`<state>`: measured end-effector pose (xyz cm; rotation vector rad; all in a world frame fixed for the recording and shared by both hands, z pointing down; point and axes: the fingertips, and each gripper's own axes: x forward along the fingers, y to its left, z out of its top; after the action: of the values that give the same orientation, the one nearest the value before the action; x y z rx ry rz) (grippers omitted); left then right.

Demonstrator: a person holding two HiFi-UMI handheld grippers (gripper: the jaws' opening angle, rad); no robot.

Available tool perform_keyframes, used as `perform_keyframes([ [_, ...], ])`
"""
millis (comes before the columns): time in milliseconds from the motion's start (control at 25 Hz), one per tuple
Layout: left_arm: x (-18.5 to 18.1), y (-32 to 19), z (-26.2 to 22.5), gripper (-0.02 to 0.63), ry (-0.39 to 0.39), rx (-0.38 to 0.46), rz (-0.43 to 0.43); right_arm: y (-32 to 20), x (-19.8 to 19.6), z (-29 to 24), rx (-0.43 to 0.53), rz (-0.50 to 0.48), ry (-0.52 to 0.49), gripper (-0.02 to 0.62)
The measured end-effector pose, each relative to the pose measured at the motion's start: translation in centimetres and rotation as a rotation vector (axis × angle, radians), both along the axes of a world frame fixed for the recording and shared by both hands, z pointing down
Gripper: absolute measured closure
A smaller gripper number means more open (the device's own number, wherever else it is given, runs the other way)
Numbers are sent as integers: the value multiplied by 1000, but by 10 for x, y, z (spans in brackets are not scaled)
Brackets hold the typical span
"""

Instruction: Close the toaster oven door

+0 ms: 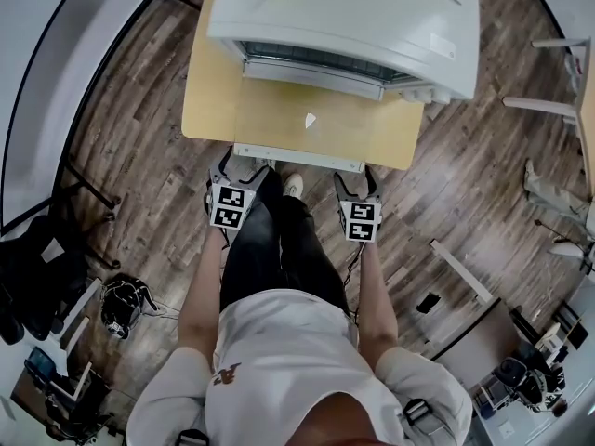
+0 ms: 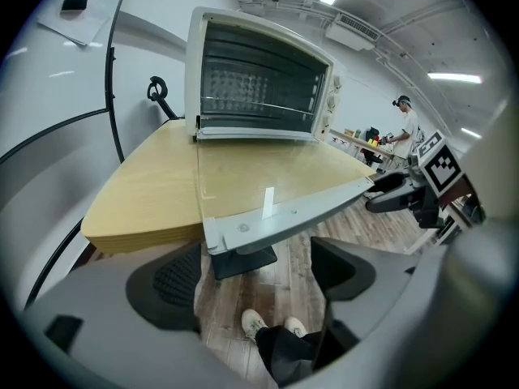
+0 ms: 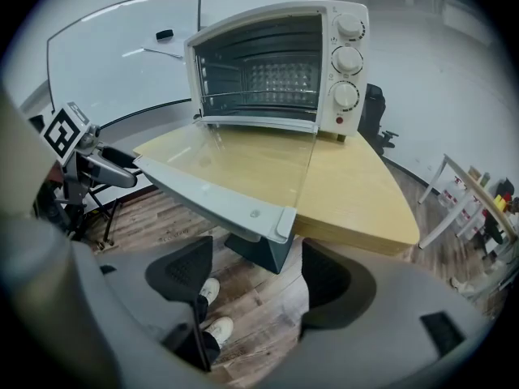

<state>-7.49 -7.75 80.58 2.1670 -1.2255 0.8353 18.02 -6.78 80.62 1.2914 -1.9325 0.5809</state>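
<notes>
Jaws wide and empty on left gripper [image 1: 239, 165] and right gripper [image 1: 356, 181] — both close under the open toaster oven door [image 1: 279, 121].

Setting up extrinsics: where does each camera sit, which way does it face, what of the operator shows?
Head view: on the person's head, looking steeply down at the toaster oven, its open door and the table; arms, legs, left gripper and right gripper show.
Left gripper view: on that gripper, facing across the door into the oven; its open jaws and the shoes show.
Right gripper view: the same from the door's other corner; open jaws, shoes.
Shared: each gripper view sees the other gripper.
</notes>
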Motion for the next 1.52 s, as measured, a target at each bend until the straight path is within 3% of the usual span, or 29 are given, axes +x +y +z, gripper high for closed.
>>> perform_keyframes([
  [360,6,-5,9,196,8,-2,10,-7,-6,12,5,-19,-19,221],
  [1280,6,-11,-4,196,-1,30,-3,-11,-17,0,28,24,-55,273],
  [1520,7,-11,-18,196,28,47,-25,-11,-16,-13,41,34,-58,279],
])
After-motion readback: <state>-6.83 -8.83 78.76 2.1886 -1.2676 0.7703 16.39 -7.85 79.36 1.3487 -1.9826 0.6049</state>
